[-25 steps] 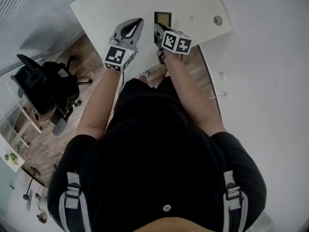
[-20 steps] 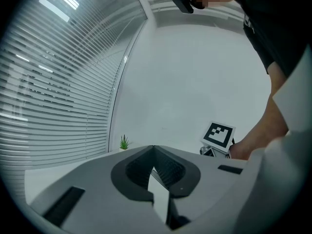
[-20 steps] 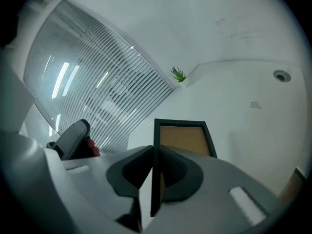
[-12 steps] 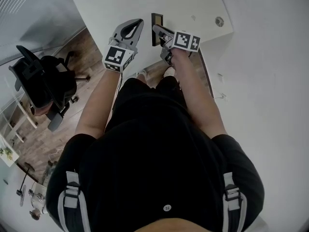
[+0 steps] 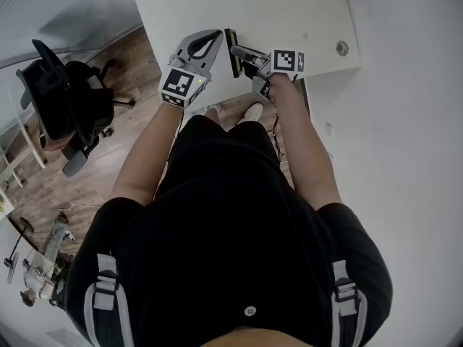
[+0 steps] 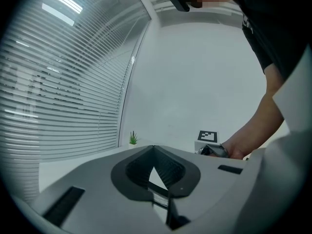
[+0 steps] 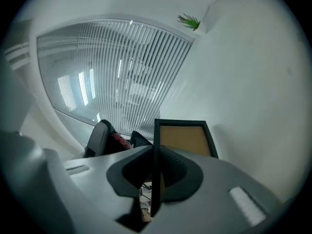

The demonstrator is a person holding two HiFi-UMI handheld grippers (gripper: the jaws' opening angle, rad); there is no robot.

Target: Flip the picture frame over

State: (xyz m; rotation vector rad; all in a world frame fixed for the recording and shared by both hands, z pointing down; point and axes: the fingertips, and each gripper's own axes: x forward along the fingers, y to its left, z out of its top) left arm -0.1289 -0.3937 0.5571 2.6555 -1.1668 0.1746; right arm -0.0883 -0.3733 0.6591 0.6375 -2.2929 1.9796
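The picture frame [image 5: 233,52], black with a brown backing, stands tilted up on its long edge near the front edge of the white table [image 5: 289,6]. My right gripper [image 5: 241,51] is shut on the frame's near edge. In the right gripper view the frame's black rim runs between the jaws of my right gripper [image 7: 155,152], and the brown backing [image 7: 184,139] faces right. My left gripper [image 5: 214,33] hovers just left of the frame, jaws shut with nothing in them. The left gripper view shows my left gripper [image 6: 154,149] with its tips together and the right hand beyond them.
A black office chair [image 5: 69,100] stands on the wooden floor to the left of the table. A round cable hole [image 5: 342,48] sits at the table's right end. A white wall runs along the right. A small plant [image 7: 187,21] stands at the table's far side, by window blinds.
The frame lay flat with its brown side up; now it stands on edge. My right gripper has rolled and swung right with it. My left gripper stayed beside it.
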